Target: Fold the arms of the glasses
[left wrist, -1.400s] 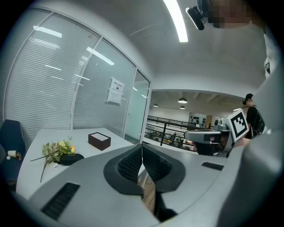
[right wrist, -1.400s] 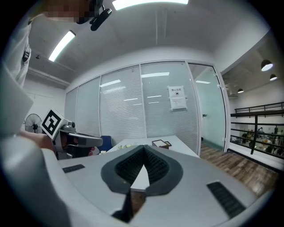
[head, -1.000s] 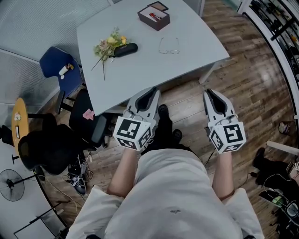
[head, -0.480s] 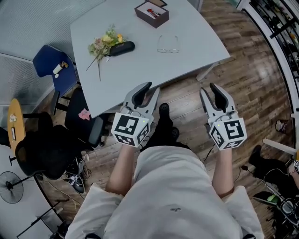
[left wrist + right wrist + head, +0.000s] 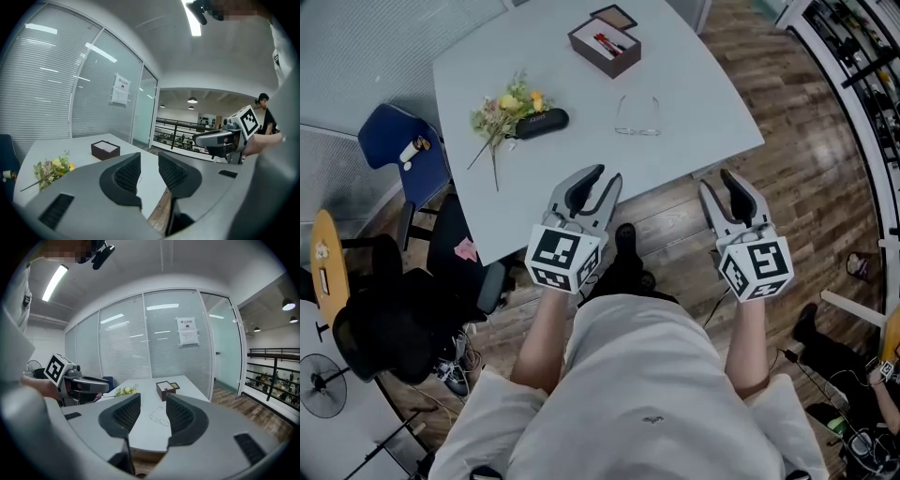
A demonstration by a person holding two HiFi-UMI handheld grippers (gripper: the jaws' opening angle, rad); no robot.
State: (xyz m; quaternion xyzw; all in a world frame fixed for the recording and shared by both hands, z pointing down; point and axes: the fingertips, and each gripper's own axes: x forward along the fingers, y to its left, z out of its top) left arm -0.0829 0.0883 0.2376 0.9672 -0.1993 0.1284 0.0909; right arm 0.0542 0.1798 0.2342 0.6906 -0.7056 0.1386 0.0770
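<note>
glasses lie between box and table edge; open tabletop around them

We see a pale grey surface, dark brown box, black case, yellow flowers, and black-and-white square markers on our left gripper and right gripper.

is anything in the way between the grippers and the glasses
Nothing visible does. The glasses lie on bare table; in the head view the flowers and black case sit off to their left, the box beyond them. The left gripper and right gripper have just been opening their jaws, with nothing between them.
</note>
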